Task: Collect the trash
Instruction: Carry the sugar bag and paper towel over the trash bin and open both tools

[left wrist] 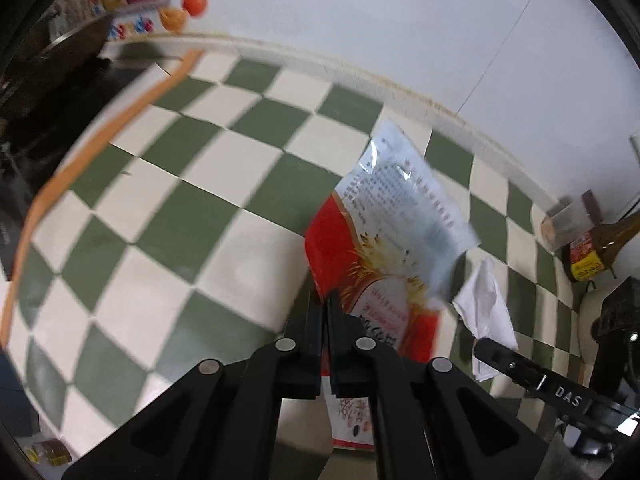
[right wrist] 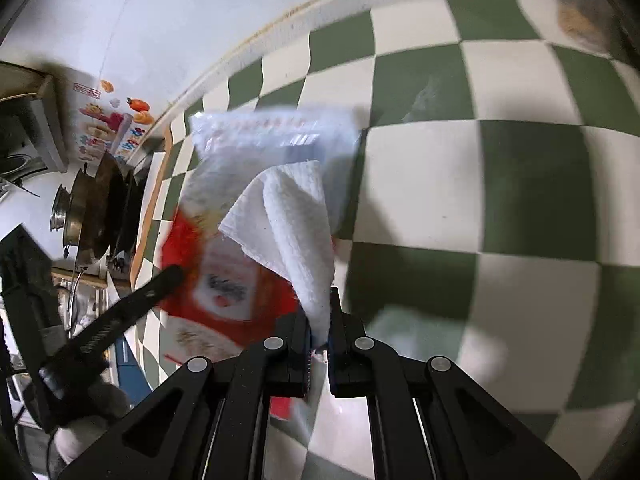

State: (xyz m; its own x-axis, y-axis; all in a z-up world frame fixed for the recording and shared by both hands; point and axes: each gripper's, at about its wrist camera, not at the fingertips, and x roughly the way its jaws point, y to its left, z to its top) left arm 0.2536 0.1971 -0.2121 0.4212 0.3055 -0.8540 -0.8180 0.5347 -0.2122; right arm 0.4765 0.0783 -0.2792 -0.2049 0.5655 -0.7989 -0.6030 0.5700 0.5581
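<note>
My left gripper (left wrist: 325,300) is shut on a red and white snack wrapper (left wrist: 384,232) and holds it above the green and cream checked table (left wrist: 160,208). My right gripper (right wrist: 320,300) is shut on a white paper towel (right wrist: 296,216), held just beside the wrapper (right wrist: 224,280). In the left wrist view the paper towel (left wrist: 486,304) hangs right of the wrapper, with the right gripper's fingers (left wrist: 516,364) under it. In the right wrist view the left gripper's finger (right wrist: 132,300) reaches in from the left.
A white wall (left wrist: 360,20) runs behind the table. A sauce bottle (left wrist: 596,248) and a clear box (left wrist: 568,220) stand at the right. A wok and pot (right wrist: 92,216) sit on a stove at the left, near fruit stickers (right wrist: 116,120).
</note>
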